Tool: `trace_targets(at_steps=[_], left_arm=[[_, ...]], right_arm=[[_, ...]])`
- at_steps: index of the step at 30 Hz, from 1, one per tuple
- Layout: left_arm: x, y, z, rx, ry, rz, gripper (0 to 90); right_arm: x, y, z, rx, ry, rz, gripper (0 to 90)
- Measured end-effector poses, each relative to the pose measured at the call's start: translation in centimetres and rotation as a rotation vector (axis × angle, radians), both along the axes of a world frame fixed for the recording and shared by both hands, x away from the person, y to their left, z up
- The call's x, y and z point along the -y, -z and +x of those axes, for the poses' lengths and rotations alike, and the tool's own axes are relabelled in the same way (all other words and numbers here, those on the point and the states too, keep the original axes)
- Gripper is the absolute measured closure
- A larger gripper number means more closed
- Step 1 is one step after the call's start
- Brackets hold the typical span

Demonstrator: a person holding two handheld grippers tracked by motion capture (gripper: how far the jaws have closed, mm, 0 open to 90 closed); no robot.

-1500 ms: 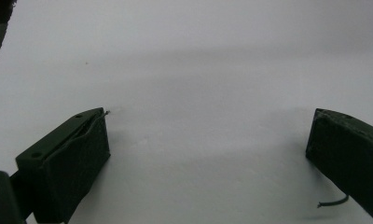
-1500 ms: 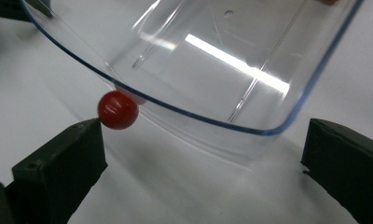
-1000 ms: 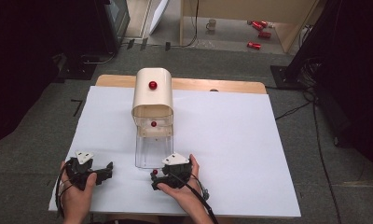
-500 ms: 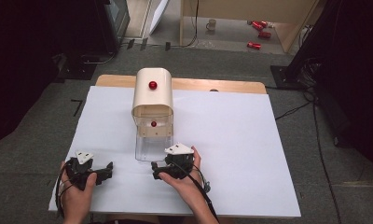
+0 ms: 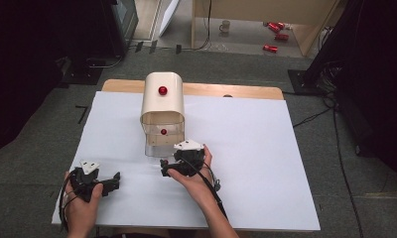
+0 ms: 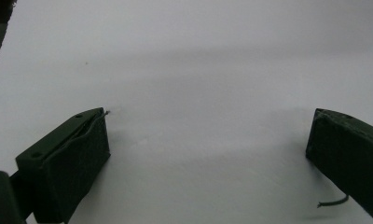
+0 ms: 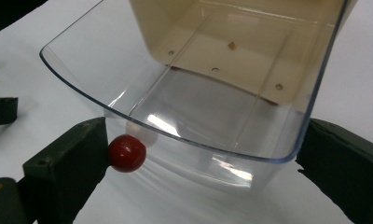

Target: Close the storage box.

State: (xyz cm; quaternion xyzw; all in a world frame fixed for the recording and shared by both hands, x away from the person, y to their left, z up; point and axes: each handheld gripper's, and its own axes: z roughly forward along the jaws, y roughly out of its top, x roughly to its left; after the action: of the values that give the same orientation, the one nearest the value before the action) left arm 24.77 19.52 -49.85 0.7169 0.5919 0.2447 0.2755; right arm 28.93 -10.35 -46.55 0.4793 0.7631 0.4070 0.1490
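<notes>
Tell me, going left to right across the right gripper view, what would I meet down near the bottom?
Left black jaw, red knob, clear drawer front, right black jaw.

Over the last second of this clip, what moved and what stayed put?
The right gripper moved forward to the clear plastic drawer, its open jaws now flanking the drawer's front beside the red round knob. The left gripper, cream cabinet and drawer stayed put.

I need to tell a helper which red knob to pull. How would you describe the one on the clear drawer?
On the white table stands a cream box with a clear drawer pulled out. Its red knob sits on the drawer's front wall, low down, unlike the knob on the box's top.
</notes>
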Motion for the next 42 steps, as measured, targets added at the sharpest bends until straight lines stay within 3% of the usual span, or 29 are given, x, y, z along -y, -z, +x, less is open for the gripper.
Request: trace_targets(at_steps=[18,22,42], left_arm=[[0.0,0.0,0.0,-0.001,0.001,0.001,0.0],[0.0,0.0,0.0,-0.001,0.001,0.0,0.0],[0.0,0.0,0.0,-0.003,0.002,0.002,0.0]], right_arm=[[-0.4,0.5,3.4,-0.002,0.042,-0.005,2.7],[-0.6,0.5,3.8,0.014,0.051,-0.013,2.8],[-0.7,0.4,5.4,0.006,0.07,-0.028,2.8]])
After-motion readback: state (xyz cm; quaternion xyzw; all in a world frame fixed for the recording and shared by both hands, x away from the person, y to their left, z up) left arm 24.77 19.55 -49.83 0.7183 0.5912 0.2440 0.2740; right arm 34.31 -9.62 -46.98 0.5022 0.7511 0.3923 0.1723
